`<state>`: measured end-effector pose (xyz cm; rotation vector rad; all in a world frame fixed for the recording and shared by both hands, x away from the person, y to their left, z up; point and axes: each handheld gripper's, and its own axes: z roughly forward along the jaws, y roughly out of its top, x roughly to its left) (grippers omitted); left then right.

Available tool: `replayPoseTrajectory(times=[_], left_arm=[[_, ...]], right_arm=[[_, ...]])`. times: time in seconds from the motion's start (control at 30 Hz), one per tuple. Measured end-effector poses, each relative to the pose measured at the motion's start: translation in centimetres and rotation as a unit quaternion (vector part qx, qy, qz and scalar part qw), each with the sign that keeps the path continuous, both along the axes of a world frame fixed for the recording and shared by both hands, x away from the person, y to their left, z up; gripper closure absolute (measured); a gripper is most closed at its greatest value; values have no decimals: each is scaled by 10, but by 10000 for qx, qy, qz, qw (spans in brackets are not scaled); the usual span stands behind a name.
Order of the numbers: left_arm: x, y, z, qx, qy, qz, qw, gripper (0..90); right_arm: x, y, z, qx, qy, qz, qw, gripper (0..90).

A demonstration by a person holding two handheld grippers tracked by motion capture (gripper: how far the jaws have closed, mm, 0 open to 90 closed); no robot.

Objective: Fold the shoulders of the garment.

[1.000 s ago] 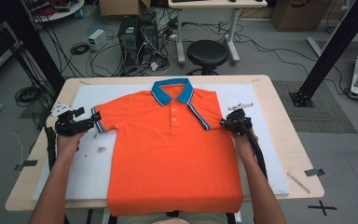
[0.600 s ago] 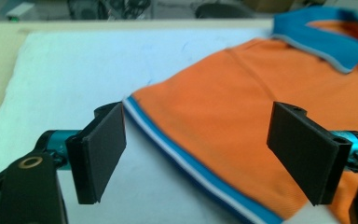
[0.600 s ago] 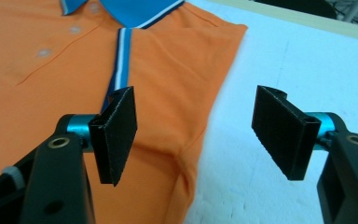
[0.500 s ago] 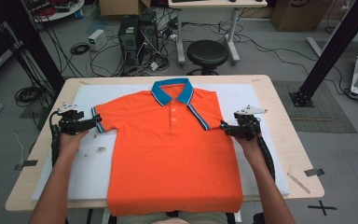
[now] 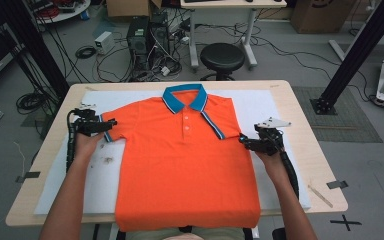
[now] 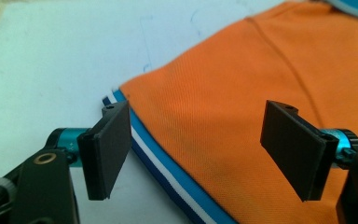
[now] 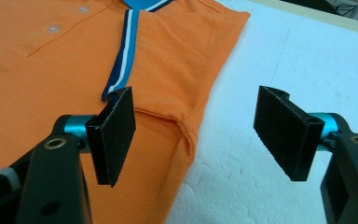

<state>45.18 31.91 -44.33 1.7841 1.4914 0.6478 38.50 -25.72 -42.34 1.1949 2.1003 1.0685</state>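
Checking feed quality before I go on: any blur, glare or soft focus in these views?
High view: evenly lit, slightly soft, no glare on the orange polo shirt. Left gripper view: sleeve hem sharp, the far white mat washed out. Right gripper view: fabric weave crisp, far collar blurred.

No writing, label or number can be read anywhere here.

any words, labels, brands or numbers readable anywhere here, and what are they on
None can be read.
Orange polo shirt: no print, logo or tag shows on its front.
Cardboard box at the far right: a dark mark on its face, too small and blurred to read.
Black tape cross on the floor: a plain marker, not a letter or number.
Left gripper and right gripper: no lettering on the black jaws.
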Motion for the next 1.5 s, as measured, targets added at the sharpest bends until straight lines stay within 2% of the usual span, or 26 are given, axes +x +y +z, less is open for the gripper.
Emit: replayPoseTrajectory(times=[0.1, 0.17, 0.23, 0.3, 0.47, 0.5, 0.57, 0.6, 0.63, 0.67, 0.7, 0.77, 0.8, 0.83, 0.87, 0.9, 0.93, 0.97, 1.07, 1.1, 1.13, 1.17, 1.2, 1.27, 1.4, 1.5], left_arm=[[4, -4, -10, 73, 285, 41, 9996, 249], [3, -8, -12, 271, 264, 78, 9993, 252], [2, -9, -11, 263, 281, 115, 9992, 274], [1, -9, -10, 272, 251, 107, 9993, 359], [-1, -14, -9, 230, 138, -103, 9996, 681], [-1, -15, -8, 100, 129, -135, 9998, 756], [0, -19, -3, 54, 62, -158, 9998, 809], [0, -19, -3, 54, 62, -158, 9998, 815], [0, -23, 4, 8, -150, -250, 9996, 817], [0, -23, 4, 8, -150, -250, 9996, 818], [-1, -25, 8, 4, -276, -285, 9992, 818], [0, -30, 18, -129, -254, -432, 9987, 818], [0, -30, 18, -129, -254, -432, 9987, 818], [0, -35, 28, -219, -379, -558, 9975, 818], [0, -39, 33, -230, -446, -639, 9967, 818], [-1, -43, 37, -226, -604, -684, 9956, 818], [-1, -47, 40, -213, -593, -765, 9951, 818], [1, -51, 41, -178, -476, -886, 9948, 817], [2, -61, 42, -70, -463, -1027, 9936, 815], [3, -69, 40, -21, -447, -1160, 9922, 814], [3, -69, 40, -21, -447, -1160, 9922, 812], [4, -77, 37, 117, -394, -1267, 9911, 812], [4, -77, 37, 117, -394, -1267, 9911, 810], [7, -87, 32, 194, -278, -1443, 9890, 804], [9, -98, 24, 247, -146, -1602, 9867, 776], [10, -103, 19, 208, -85, -1682, 9855, 745]], right_arm=[[0, -1, 0, 29, 5, -23, 10000, 297], [1, -2, 0, 48, 22, -49, 10000, 297], [0, -3, 0, 51, 29, -51, 10000, 297], [0, -3, 0, 52, 29, -49, 10000, 297], [0, -3, 0, 60, 26, -51, 10000, 297], [0, -3, 0, 55, 28, -45, 10000, 297], [0, -3, 0, 62, 32, -45, 10000, 297], [0, -3, 0, 62, 34, -42, 10000, 297], [0, -3, 0, 69, 30, -43, 10000, 297], [1, -3, 0, 65, 30, -47, 10000, 297], [1, -3, 0, 75, 32, -56, 10000, 297], [1, -4, 0, 84, 26, -58, 9999, 297], [1, -4, 0, 84, 26, -58, 9999, 297], [1, -4, 0, 94, 37, -61, 9999, 297], [0, -3, 0, 95, 28, -71, 9999, 298], [0, -3, 0, 92, 22, -56, 9999, 298], [0, -3, 0, 90, 14, -52, 9999, 298], [0, -3, 0, 99, 19, -61, 9999, 298], [0, -4, 0, 98, 27, -63, 9999, 298], [0, -4, 0, 97, 22, -63, 9999, 298], [0, -4, 0, 97, 22, -63, 9999, 298], [-1, -5, 1, 123, 17, -73, 9999, 298], [-1, -5, 1, 123, 17, -73, 9999, 298], [-1, -6, 1, 134, 5, -84, 9999, 298], [-2, -7, 1, 131, 24, -98, 9999, 298], [-2, -7, 0, 139, 32, -99, 9998, 298]])
